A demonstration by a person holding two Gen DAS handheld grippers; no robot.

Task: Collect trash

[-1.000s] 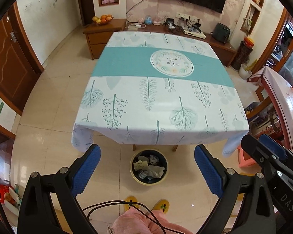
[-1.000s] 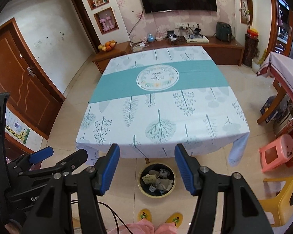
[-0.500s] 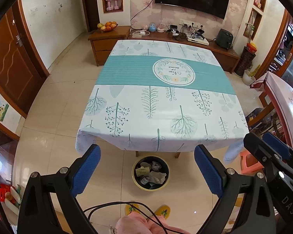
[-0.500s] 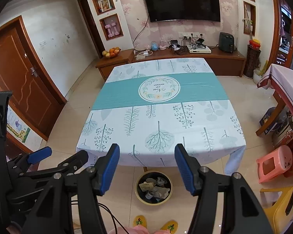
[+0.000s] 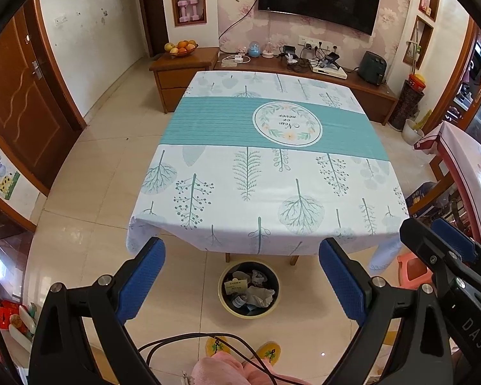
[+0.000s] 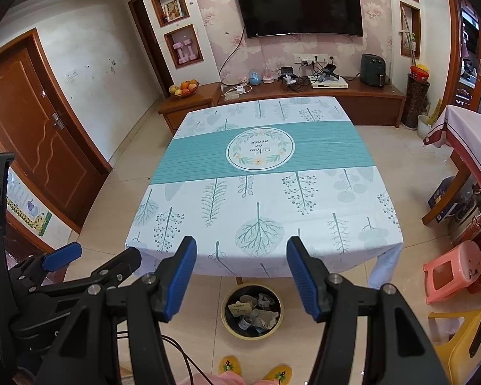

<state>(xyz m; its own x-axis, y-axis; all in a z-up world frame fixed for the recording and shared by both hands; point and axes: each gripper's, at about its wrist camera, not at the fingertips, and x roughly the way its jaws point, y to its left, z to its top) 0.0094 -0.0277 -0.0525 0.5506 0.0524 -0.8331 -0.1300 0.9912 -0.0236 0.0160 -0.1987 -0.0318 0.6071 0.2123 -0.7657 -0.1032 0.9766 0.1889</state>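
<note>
A round bin (image 5: 248, 289) (image 6: 252, 310) with a yellow rim stands on the floor at the near edge of the table, holding crumpled paper and a small box. My left gripper (image 5: 242, 263) hangs high above it, open, with nothing between its blue pads. To its right, my right gripper (image 6: 241, 263) is open too and holds nothing. The table (image 5: 266, 173) (image 6: 263, 199) wears a white and teal cloth with a leaf print, and I see no trash on it.
A pink stool (image 6: 449, 271) and a yellow chair (image 6: 461, 337) stand at the right. A second table (image 6: 474, 138) is further right. A wooden cabinet (image 6: 304, 96) lines the far wall. The person's yellow slippers (image 6: 256, 370) are just below the bin.
Both views have tilted upward: the table and bin slid lower in the frame and more of the far wall and television shows. Both grippers stayed open.
</note>
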